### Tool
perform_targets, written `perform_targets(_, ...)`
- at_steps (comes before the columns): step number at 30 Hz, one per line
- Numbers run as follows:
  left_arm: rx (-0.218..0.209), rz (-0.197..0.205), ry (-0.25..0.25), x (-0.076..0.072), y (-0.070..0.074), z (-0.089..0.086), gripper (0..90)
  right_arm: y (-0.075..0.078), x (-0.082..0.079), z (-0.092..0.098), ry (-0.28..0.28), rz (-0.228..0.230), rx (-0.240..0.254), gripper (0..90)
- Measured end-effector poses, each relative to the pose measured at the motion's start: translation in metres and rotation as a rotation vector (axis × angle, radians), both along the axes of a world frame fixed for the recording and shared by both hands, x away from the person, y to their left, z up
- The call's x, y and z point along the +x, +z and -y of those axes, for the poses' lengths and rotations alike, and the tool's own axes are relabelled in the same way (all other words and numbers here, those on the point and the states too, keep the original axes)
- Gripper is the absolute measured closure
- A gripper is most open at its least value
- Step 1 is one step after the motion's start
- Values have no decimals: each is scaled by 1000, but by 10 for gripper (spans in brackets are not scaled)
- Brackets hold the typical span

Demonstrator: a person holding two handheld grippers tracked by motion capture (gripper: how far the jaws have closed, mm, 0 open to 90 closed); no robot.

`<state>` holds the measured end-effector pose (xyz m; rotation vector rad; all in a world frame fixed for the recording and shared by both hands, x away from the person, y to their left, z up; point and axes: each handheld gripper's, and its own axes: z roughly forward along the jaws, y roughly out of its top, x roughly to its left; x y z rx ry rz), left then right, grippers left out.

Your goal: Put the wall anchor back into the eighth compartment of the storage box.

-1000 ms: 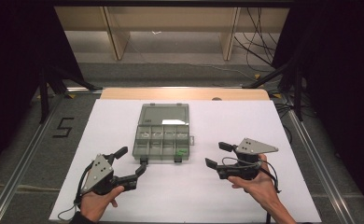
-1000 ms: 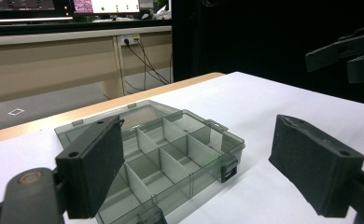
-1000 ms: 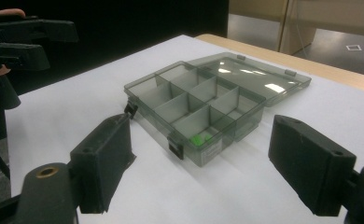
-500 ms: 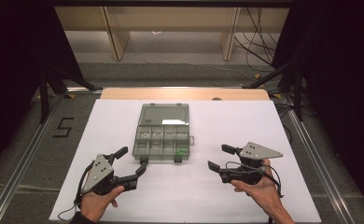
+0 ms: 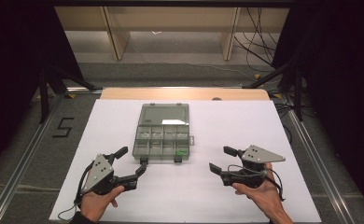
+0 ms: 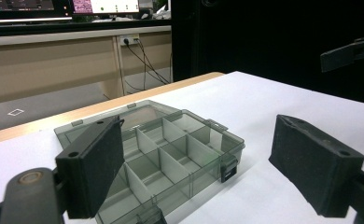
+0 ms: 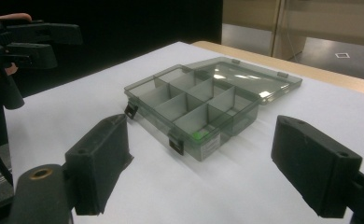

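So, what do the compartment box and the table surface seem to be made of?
The compartment box looks like smoky grey see-through plastic, glossy: its dividers show through the walls and the open lid reflects light. The table surface looks like a matte white sheet, perhaps paper or foam board, over a wooden top whose edge shows at the far side.

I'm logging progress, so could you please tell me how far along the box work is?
Done: the box lies open, lid flat behind it. In hand: nothing; the left gripper is open by its front edge, the right gripper open and apart. Left: any handling of the box.
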<state>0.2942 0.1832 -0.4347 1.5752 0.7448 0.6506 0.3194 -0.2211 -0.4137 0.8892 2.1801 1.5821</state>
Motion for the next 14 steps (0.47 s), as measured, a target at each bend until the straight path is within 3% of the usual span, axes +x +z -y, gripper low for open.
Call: perform_targets(14, -5, -10, 3, 0, -1, 0, 166, -4, -2, 0, 1, 2, 2, 196)
